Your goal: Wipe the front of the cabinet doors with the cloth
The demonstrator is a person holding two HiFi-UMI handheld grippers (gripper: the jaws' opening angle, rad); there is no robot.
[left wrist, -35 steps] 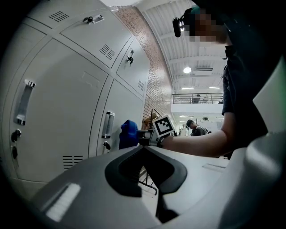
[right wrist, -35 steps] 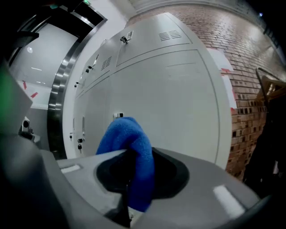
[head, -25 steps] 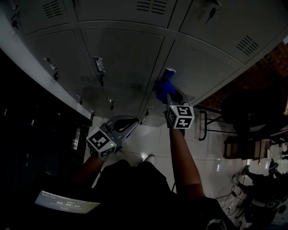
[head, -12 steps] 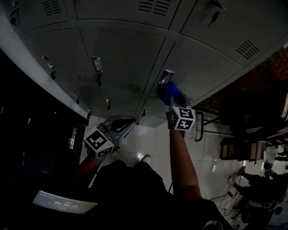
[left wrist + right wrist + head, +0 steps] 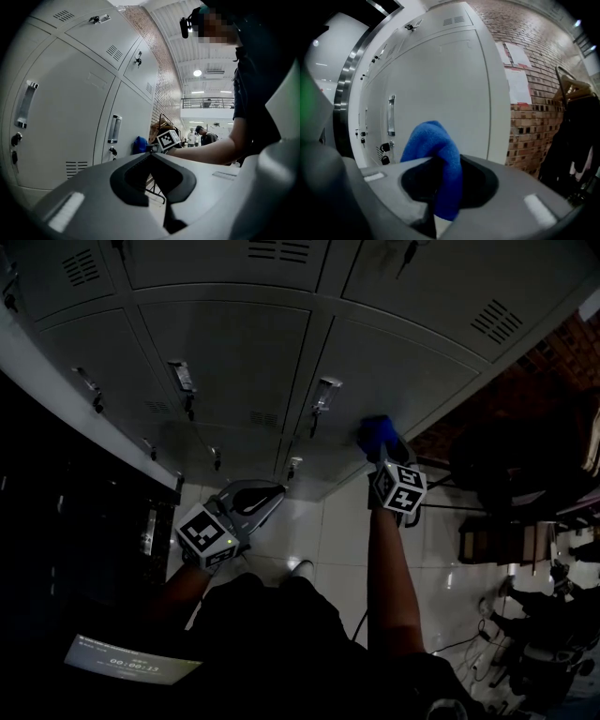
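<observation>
Grey metal locker doors (image 5: 234, 352) fill the upper head view. My right gripper (image 5: 380, 439) is shut on a blue cloth (image 5: 375, 432) and holds it against the rightmost door (image 5: 412, 371), to the right of that door's handle (image 5: 323, 390). In the right gripper view the blue cloth (image 5: 436, 154) bulges out between the jaws before the pale door (image 5: 445, 79). My left gripper (image 5: 262, 498) hangs low, away from the doors, jaws shut with nothing in them. The left gripper view shows the cloth (image 5: 139, 144) on the door from the side.
A brick wall (image 5: 534, 70) with posted papers adjoins the lockers on the right. Chairs and a dark coat rack (image 5: 525, 465) stand to the right on the tiled floor (image 5: 328, 531). Door handles and keys (image 5: 183, 381) stick out of the doors.
My right gripper has slid the blue cloth to the right across the door, off the handle area toward the door's right side. The left gripper has stayed put.
</observation>
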